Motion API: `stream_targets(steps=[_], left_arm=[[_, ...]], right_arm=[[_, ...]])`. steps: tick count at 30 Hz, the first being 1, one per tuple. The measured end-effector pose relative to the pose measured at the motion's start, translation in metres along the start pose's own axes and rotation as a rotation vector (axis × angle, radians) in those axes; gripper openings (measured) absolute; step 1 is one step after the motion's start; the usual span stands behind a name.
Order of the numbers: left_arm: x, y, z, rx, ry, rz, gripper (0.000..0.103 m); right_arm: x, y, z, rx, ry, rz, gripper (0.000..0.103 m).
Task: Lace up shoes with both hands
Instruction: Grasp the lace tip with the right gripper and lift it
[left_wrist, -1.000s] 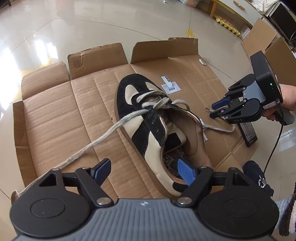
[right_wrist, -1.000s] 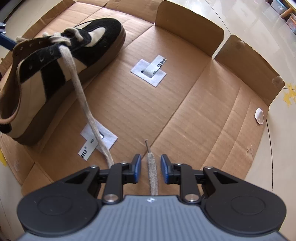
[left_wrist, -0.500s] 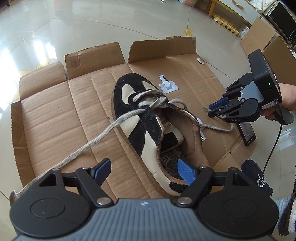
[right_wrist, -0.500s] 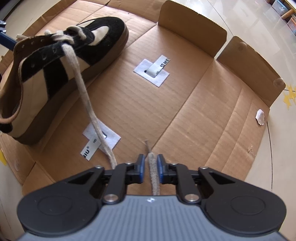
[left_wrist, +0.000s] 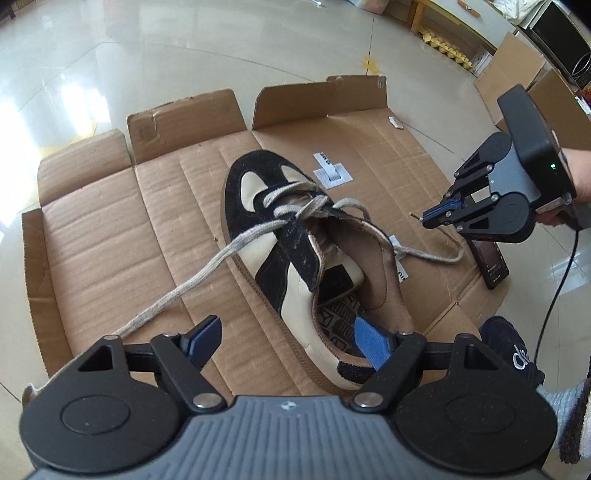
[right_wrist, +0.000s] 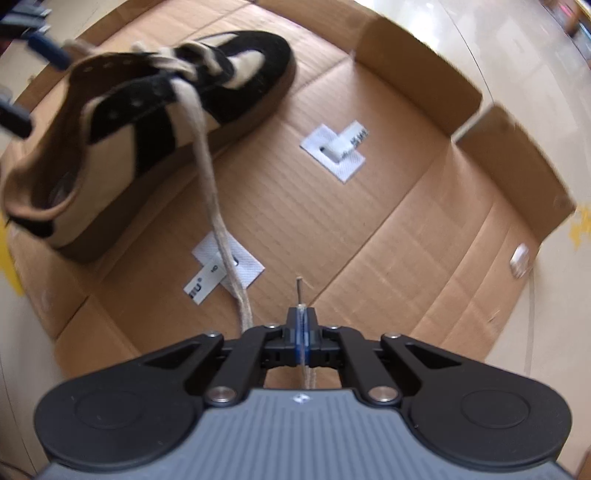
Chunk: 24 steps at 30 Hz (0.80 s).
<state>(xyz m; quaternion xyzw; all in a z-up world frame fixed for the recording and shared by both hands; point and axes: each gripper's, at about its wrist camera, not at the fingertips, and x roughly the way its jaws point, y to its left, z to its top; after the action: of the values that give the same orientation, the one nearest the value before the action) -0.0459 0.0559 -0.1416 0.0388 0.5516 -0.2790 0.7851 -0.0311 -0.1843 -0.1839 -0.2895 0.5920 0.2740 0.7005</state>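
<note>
A black and cream suede shoe (left_wrist: 295, 258) lies on flattened cardboard (left_wrist: 110, 236); it also shows in the right wrist view (right_wrist: 147, 122). Its beige lace is crossed through the front eyelets. One lace end (left_wrist: 192, 280) trails toward my left gripper (left_wrist: 288, 338), which is open above the shoe's heel and holds nothing. The other lace end (right_wrist: 214, 206) runs to my right gripper (right_wrist: 302, 325), which is shut on it near the tip; the aglet (right_wrist: 298, 290) sticks out past the pads. The right gripper shows in the left wrist view (left_wrist: 439, 214) to the right of the shoe.
Two white labels (right_wrist: 338, 151) (right_wrist: 221, 273) are stuck on the cardboard. Raised cardboard flaps (left_wrist: 317, 99) edge the far side. A dark phone (left_wrist: 487, 262) lies by the cardboard's right edge. Boxes (left_wrist: 517, 70) and a shelf stand at the far right on the tiled floor.
My right gripper has closed on the lace end that lay between its fingers, and has lifted slightly. The left gripper stays open and has shifted a little.
</note>
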Motion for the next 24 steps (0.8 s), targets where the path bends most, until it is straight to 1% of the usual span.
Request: stream_targets(steps=[4,5,9,10,12,13,18,24], left_arm=[[-0.006,-0.004,0.001,-0.002,-0.026,-0.020,0.080],[-0.007,-0.005,0.001,-0.001,-0.030,-0.022,0.080],[-0.013,-0.008,0.001,-0.010,-0.058,-0.042,0.080],[-0.015,-0.009,0.002,-0.008,-0.063,-0.047,0.080],[-0.019,-0.011,0.003,-0.004,-0.075,-0.055,0.080],[-0.021,-0.012,0.004,-0.002,-0.081,-0.059,0.080],[-0.032,-0.014,0.007,0.003,-0.116,-0.064,0.080],[-0.040,-0.016,0.008,-0.006,-0.142,-0.076,0.080]], right_arm=[[-0.030,-0.002,0.006,-0.105,0.049,-0.003,0.001],[-0.046,-0.003,0.008,-0.158,0.076,-0.012,0.001],[-0.078,-0.006,0.014,-0.259,0.140,-0.031,0.001],[-0.094,-0.006,0.016,-0.306,0.171,-0.045,0.001],[-0.113,-0.005,0.019,-0.359,0.210,-0.063,0.001],[-0.117,-0.005,0.019,-0.371,0.217,-0.068,0.001],[-0.167,-0.001,0.032,-0.477,0.276,-0.132,0.001],[-0.201,0.004,0.044,-0.538,0.302,-0.185,0.001]])
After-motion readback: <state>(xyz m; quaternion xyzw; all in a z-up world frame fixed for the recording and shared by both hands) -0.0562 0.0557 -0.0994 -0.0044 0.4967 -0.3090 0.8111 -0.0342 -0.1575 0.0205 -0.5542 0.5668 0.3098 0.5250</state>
